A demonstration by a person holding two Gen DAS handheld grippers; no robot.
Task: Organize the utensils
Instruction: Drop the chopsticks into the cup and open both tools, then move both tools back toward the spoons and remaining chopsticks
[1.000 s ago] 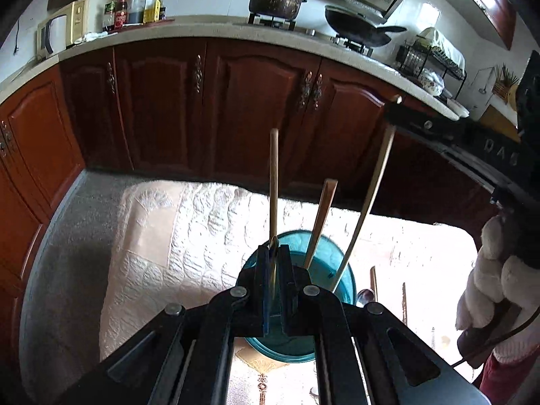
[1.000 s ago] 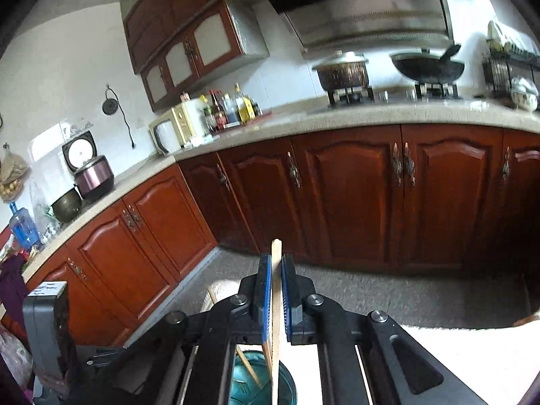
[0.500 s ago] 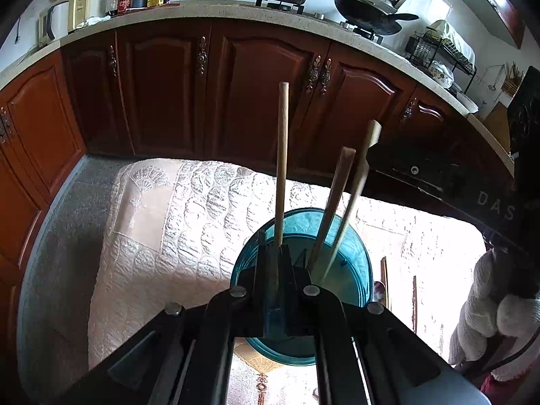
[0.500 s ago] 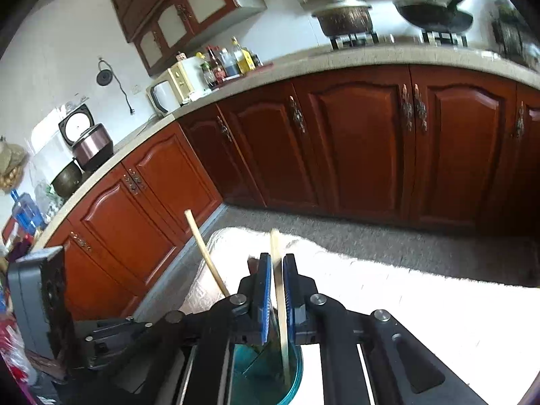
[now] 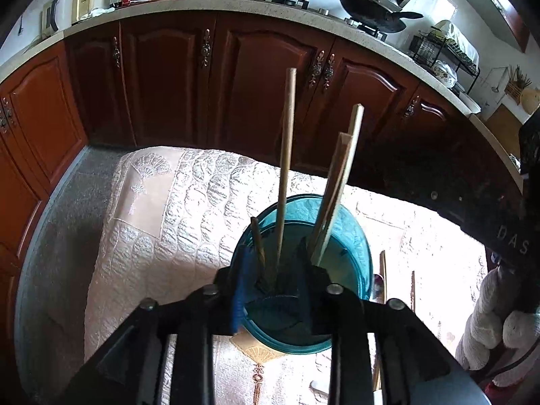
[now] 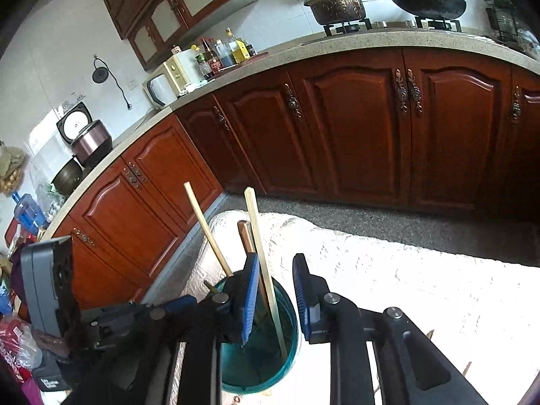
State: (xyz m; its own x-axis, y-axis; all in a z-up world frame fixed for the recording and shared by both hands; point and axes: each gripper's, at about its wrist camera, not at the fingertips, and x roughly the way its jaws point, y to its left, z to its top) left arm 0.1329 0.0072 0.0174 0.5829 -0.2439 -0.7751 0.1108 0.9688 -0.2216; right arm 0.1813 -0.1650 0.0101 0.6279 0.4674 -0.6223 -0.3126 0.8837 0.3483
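A teal cup (image 5: 351, 236) stands on the quilted cloth and holds several wooden chopsticks. My left gripper (image 5: 271, 260) hovers over its near rim, jaws opening. A tall chopstick (image 5: 287, 155) stands loose between them, clear of the pads. Two more chopsticks (image 5: 341, 182) lean to the right in the cup. In the right wrist view the teal cup (image 6: 290, 330) sits below my right gripper (image 6: 275, 270), whose jaws are opening. A pale chopstick (image 6: 260, 253) rests beside the left pad with its foot in the cup.
More utensils (image 5: 383, 270) lie on the white quilted cloth (image 5: 162, 222) right of the cup. A gloved hand (image 5: 489, 330) is at the right edge. Dark red cabinets (image 6: 354, 128) and a counter with pots stand behind the table.
Both grippers were shut on a chopstick each above the cup. Their jaws have since parted and the chopsticks now stand in the cup. The right gripper came down toward the cup.
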